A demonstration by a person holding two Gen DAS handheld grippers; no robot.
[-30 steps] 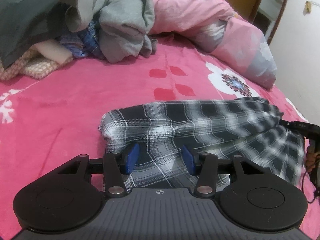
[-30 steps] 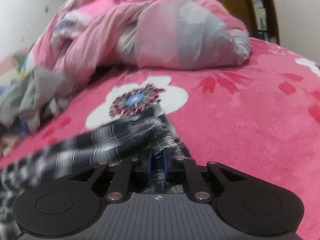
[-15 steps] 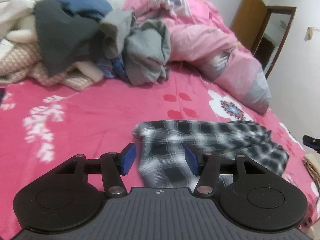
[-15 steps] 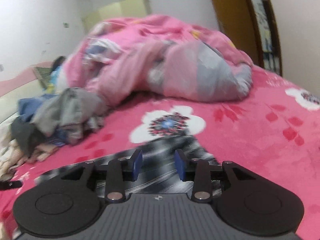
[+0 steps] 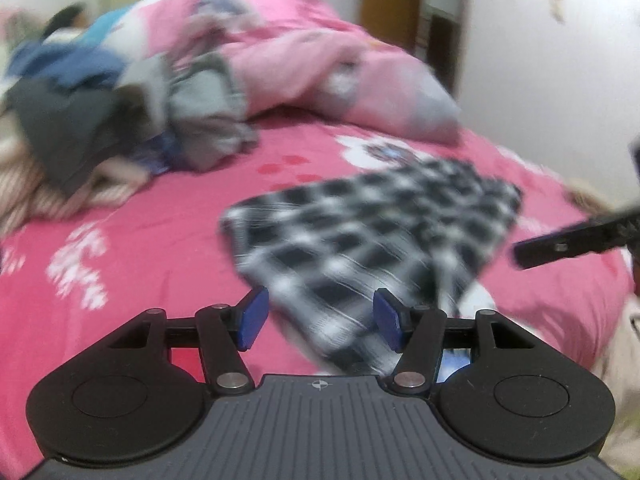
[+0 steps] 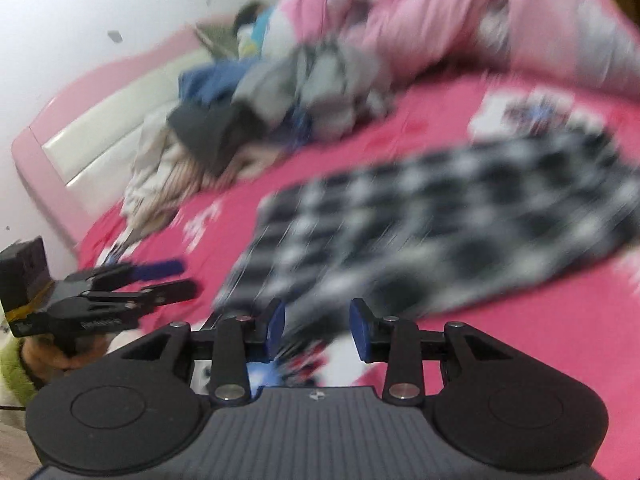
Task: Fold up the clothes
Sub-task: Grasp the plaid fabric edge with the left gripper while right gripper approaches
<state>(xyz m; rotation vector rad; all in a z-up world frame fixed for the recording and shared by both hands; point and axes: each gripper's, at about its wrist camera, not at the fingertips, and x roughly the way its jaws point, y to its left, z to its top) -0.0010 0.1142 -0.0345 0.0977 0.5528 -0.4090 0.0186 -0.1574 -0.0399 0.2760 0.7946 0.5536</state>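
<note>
Though both views are blurred, the plaid garment [image 5: 372, 236] seemingly lies flat on the pink bed [image 5: 160, 240], at twelve o'clock from the left claw [image 5: 320, 318] and right claw [image 6: 317, 330], both agape, empty.

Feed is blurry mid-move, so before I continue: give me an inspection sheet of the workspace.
Surface: pink floral bedspread.
Job's things: black-and-white plaid garment lies flat on it, in neither gripper.
Clutter: heap of unfolded clothes at the far left; bunched pink duvet behind.
Grippers: left gripper open, empty; right gripper open, empty.
Cables: nothing seen.
Surroundings: white wall, wooden door frame, pink headboard.
</note>
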